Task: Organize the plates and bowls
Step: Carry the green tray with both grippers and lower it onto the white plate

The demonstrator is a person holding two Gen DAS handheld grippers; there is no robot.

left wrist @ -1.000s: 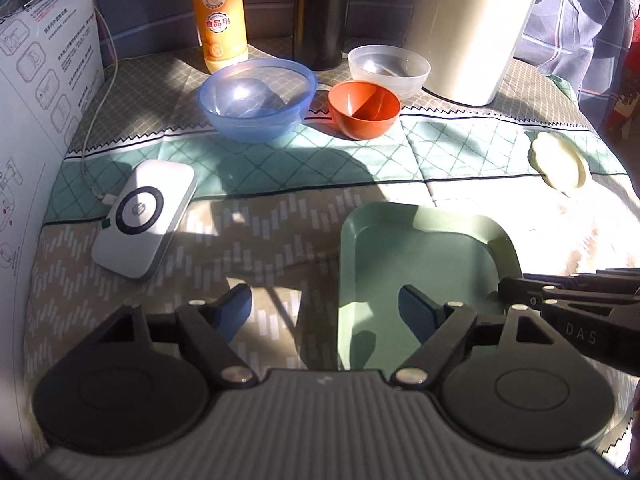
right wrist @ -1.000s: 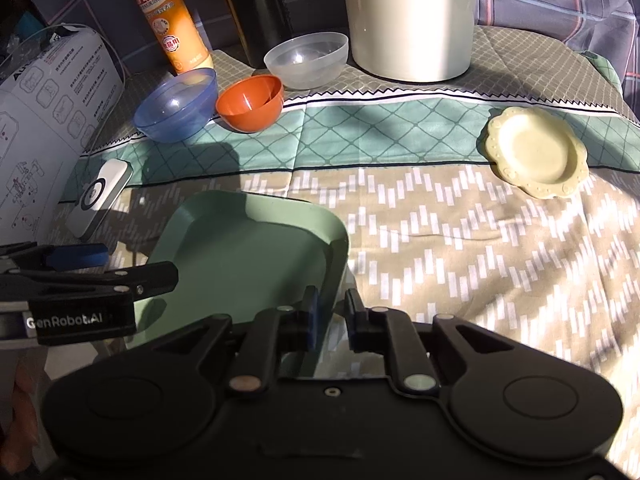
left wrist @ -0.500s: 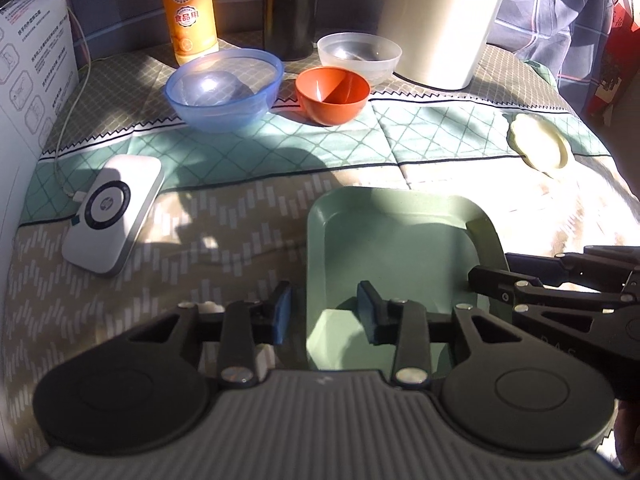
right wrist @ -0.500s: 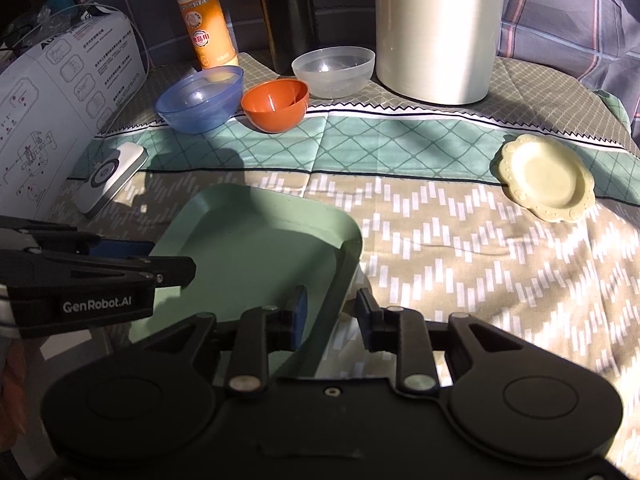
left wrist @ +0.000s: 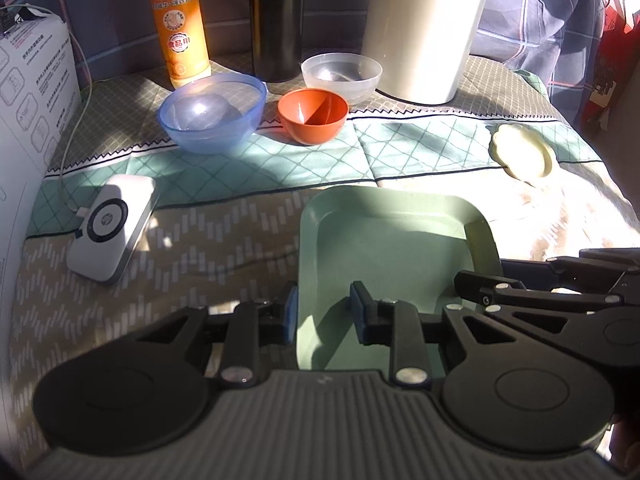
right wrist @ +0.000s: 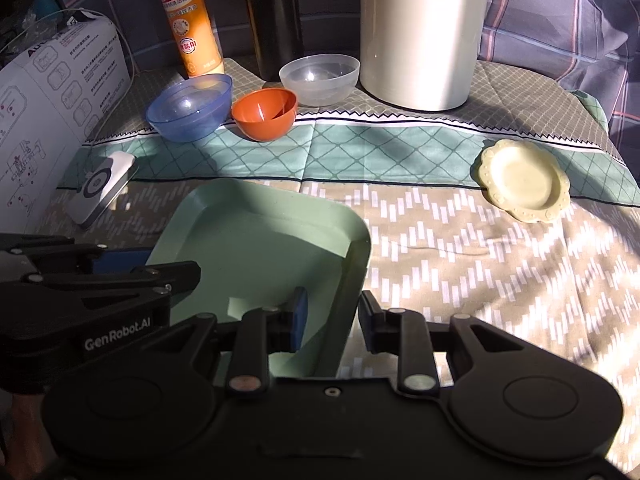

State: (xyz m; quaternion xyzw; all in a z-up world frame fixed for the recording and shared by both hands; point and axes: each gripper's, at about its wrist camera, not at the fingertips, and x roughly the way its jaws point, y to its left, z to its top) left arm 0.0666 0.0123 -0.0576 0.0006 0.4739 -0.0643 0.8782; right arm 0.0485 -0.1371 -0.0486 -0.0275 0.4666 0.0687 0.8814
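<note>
Left tongs: your left tongs [left wrist: 323, 312] straddle the near left rim of the green tray [left wrist: 384, 248], one pad outside the wall, one inside; they stand spread, not yet pinching.
Right tongs: your right tongs [right wrist: 334, 314] straddle the tray's near right rim, also spread, with a gap showing on both sides of the wall.
Tray position: the tray sits on the patterned cloth [right wrist: 460, 264], its right side apparently tilted up.
Other dishes: beyond the tray's far edge stand the blue bowl [left wrist: 212, 110], orange bowl [left wrist: 313, 114] and clear bowl [left wrist: 341, 76]; the yellow plate [right wrist: 524, 180] lies far right of the tray.
Risk, slip: if you lift before both pairs close, the tray likely drops or slides on the soft cloth.
Risk, uneven lift: close one side first and the tray may twist out of the other.
Risk, neighbours: push the tray forward and it could hit the bowls; swing it left and it could hit the white charger pad [left wrist: 112, 226].
Writing: the left gripper reads "GenRobot.AI"; the orange bottle [left wrist: 178, 20] shows "立白"; the white box [right wrist: 44, 120] print is too small to read.
</note>
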